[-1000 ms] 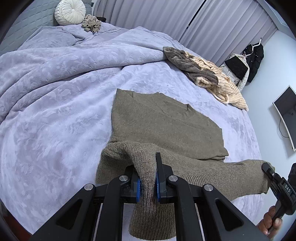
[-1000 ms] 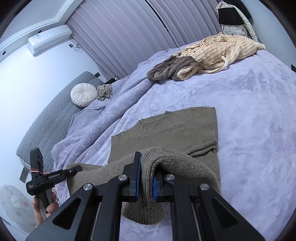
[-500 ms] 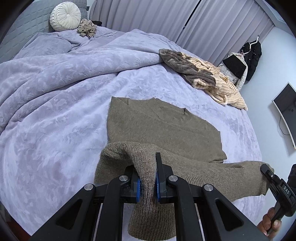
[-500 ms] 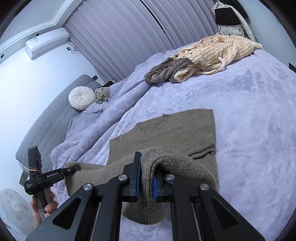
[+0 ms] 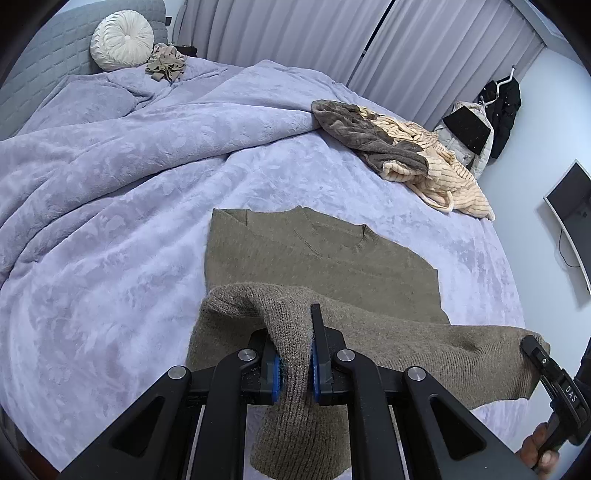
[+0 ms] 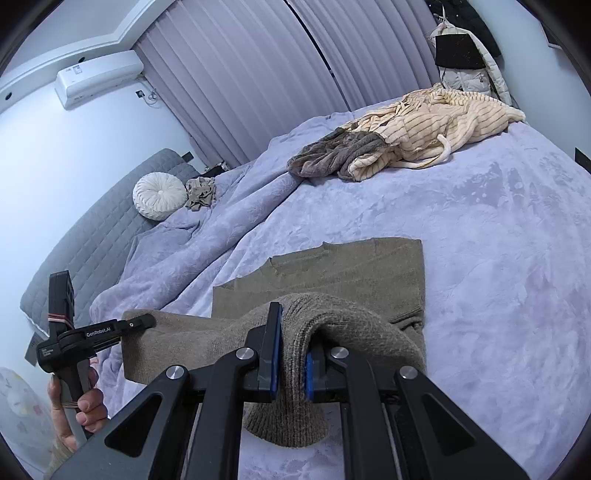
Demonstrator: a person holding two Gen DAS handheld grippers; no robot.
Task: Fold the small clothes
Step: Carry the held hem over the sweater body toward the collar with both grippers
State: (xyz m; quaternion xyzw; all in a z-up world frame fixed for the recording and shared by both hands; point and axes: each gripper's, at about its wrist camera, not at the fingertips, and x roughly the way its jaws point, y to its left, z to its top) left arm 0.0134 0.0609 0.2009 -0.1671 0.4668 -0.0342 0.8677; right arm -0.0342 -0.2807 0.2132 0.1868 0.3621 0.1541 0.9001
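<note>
While its neck end lies flat on the lilac bedspread [image 5: 110, 258], the olive-brown sweater [image 5: 317, 258] is lifted at its near edge by both tools. A bunch of knit is clamped tight between the blue pads of the left tool [image 5: 294, 363], and loose fabric hangs down below the jaws. The right tool [image 6: 290, 363] is likewise closed hard on a fold of the same sweater, which arches over its jaws. Between the two grips the raised edge is stretched in a band above the flat part. In the right wrist view the left tool is seen held by a hand [image 6: 79, 410] at the lower left. Well apart from the sweater, a heap of grey and cream striped clothes [image 5: 417, 158] is seen at the far side of the bed, and a round white cushion [image 5: 122, 35] rests by the grey headboard [image 5: 48, 59]
</note>
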